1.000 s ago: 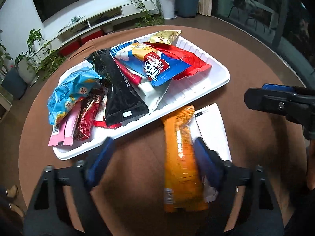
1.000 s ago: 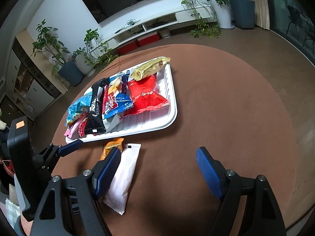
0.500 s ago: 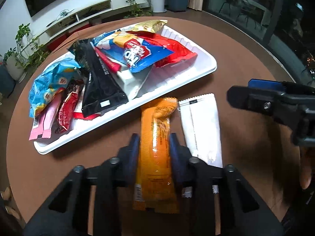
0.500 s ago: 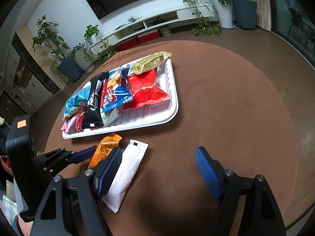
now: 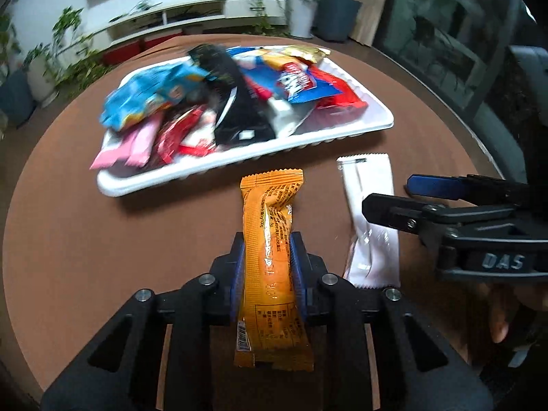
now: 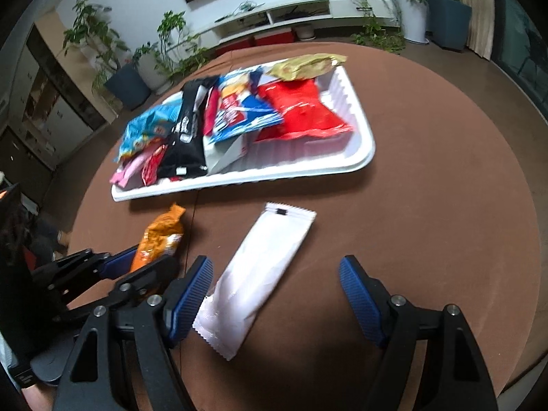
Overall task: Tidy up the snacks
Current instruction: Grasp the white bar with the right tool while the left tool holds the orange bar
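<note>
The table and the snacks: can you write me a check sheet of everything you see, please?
Surface: round brown table, two packets loose on it.
Job's things: white tray piled with snacks; orange packet; white packet.
Clutter: nothing seen.
Grippers: left gripper shut on the orange packet; right gripper open, the white packet's near end between its jaws.
Cables: some on the TV shelf.
Surroundings: potted plants, cabinet.

My two wrist cameras sit close above the table (image 5: 85, 239), angled steeply down, both facing the tray (image 5: 239, 161) (image 6: 308, 167).
</note>
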Tool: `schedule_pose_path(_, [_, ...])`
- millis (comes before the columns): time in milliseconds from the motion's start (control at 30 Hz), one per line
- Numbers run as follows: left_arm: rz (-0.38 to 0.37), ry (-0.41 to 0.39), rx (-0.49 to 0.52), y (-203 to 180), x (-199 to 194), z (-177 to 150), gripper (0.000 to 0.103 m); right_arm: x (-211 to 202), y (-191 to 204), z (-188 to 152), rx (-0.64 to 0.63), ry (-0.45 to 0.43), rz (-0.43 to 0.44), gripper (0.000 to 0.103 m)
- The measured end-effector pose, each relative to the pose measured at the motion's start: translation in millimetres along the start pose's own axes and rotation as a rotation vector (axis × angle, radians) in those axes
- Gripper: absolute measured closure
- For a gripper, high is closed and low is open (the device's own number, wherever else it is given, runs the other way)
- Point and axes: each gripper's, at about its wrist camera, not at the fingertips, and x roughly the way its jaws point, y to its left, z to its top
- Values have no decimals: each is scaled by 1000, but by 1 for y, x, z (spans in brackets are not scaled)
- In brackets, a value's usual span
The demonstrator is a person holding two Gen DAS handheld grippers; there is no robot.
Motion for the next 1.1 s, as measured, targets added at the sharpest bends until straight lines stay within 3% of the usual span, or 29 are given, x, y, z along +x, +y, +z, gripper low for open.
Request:
schedule_pose_path(333, [-11, -44, -69, 18, -21, -17, 80, 17, 34, -3, -104, 3, -205, 22])
schedule_pose_path(433, [-9, -51, -80, 18, -24, -19, 80, 18, 39, -4, -132, -4, -215, 24])
schedule_pose_path(700, [-4, -59, -94, 15, -29, -23, 80, 11, 44, -10, -186, 24, -177, 42])
schedule_pose_path(867, [-8, -62, -87, 8, -31, -23, 80, 2, 36, -17, -190, 32, -164, 70])
schedule_pose_path(1100, [-20, -59, -77, 1, -33, -26, 80, -5, 30, -21, -175, 36, -137, 78])
